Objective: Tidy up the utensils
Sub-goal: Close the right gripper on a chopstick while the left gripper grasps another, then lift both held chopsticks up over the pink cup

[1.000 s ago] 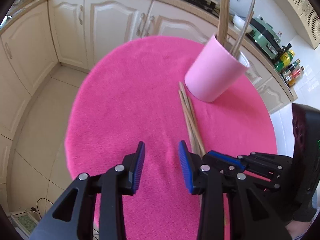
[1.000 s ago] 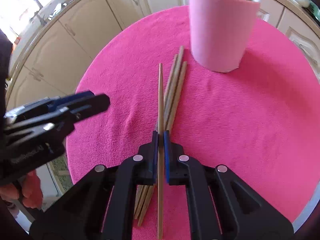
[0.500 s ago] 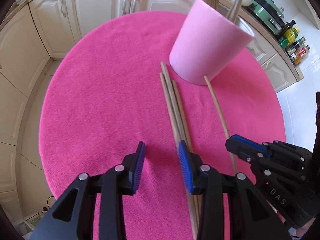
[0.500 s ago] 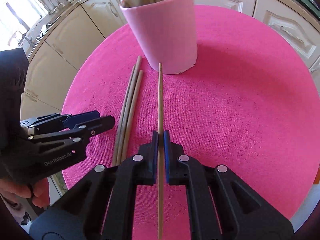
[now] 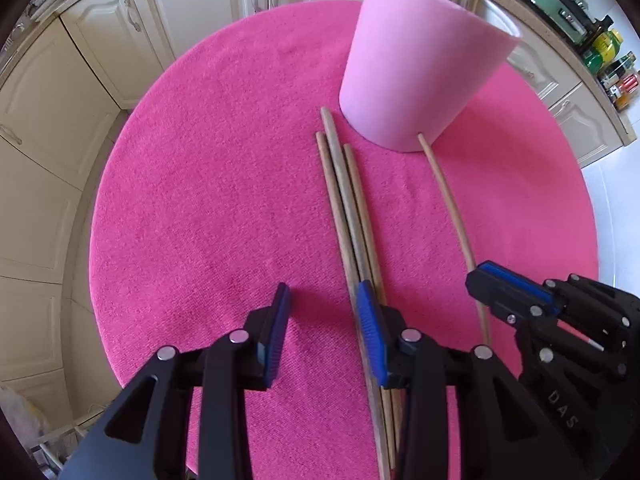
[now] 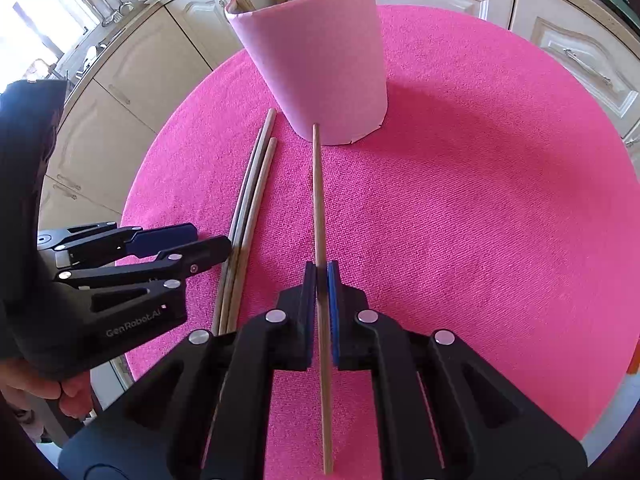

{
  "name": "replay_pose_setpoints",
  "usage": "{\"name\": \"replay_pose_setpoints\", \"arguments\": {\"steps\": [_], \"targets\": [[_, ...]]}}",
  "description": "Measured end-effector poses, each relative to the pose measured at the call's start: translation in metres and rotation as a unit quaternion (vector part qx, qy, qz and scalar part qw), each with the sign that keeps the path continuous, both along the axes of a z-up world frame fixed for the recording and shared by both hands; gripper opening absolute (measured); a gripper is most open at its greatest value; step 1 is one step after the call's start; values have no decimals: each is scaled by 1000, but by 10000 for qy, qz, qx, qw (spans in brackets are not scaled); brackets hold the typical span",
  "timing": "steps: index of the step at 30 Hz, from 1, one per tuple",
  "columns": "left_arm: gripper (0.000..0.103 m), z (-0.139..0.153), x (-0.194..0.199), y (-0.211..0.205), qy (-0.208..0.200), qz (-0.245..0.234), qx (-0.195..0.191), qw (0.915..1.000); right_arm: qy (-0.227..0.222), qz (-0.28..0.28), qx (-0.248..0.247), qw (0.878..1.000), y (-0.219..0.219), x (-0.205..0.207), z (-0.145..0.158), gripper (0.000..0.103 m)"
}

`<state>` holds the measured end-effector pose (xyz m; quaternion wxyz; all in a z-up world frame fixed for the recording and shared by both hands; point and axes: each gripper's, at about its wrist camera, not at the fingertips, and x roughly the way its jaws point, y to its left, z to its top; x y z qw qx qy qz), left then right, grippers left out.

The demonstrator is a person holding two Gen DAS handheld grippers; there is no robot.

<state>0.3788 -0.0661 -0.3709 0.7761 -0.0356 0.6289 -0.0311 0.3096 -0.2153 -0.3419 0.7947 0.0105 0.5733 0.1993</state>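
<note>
One chopstick clamped in the right gripper point(image 6: 321, 276); three more lay by the left gripper point(image 5: 322, 312).

The held chopstick point(image 6: 318, 200) was pinched between the right gripper's closed pads near mid-length, its long axis running straight ahead, its far tip just short of the base of the pink cup point(image 6: 320, 64). The cup stood upright on the pink cloth point(image 6: 480, 220), and the sticks already in it were cropped too much to be counted. The three loose chopsticks point(image 5: 348, 208) lay side by side and touching, parallel to the held one, far ends near the cup. The left gripper's fingers were parted to a moderate gap with nothing between them; the bundle passed under its right-hand finger point(image 5: 370, 332), so a small sideways shift was judged necessary. The left hand was the nearer one.
</note>
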Motion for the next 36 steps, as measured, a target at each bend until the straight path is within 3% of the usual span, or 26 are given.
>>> {"name": "replay_pose_setpoints", "arguments": {"steps": [8,11,13,16,23,30,35,36], "targets": [[35,-5,18,-30,326,-97,557,9979,287,46,-184,9994,6,10,-8,6],[31,-4,20,-33,296,-71,491,9983,382,70,-200,9990,5,10,-12,6],[16,-3,21,-29,318,37,381,9988,415,59,-185,9989,7,13,-13,6],[11,-4,19,-7,355,216,103,9991,457,66,-189,9988,6,16,-14,6],[8,-5,16,14,264,367,-265,9986,630,222,-299,9973,15,25,-15,6],[8,5,-2,25,89,367,-381,9986,673,342,-623,9952,38,36,-15,6],[7,19,-14,36,-100,300,-544,9980,544,174,-307,9979,33,30,-7,6],[7,24,-19,41,-170,283,-718,9969,491,130,-213,9985,31,29,-4,6]]}}
